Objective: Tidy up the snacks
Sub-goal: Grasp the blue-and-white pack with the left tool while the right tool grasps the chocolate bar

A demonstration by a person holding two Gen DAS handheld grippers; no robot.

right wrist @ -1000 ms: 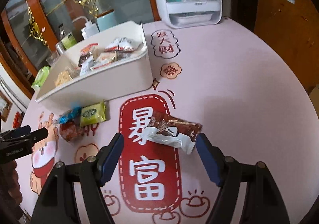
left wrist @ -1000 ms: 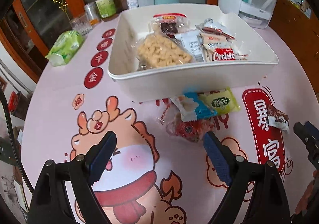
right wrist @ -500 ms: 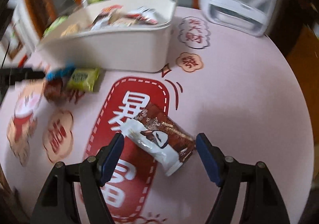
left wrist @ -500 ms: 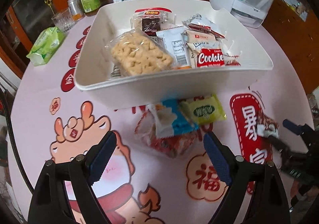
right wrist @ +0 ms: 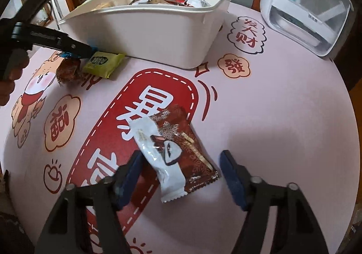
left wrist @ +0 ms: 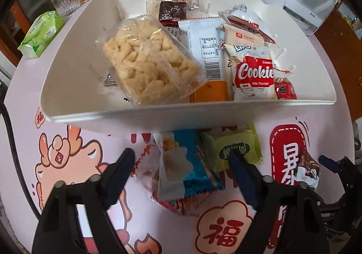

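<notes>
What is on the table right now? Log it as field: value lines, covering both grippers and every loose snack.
bin: white bin, already holding many snack packs
left gripper: left gripper, open, fingers either side of the blue packet
under blue packet: red packet
beside blue packet: green packet, lying flat in front of the bin
right gripper: right gripper, open, fingers either side of the brown and white packet
loose snacks: four
</notes>
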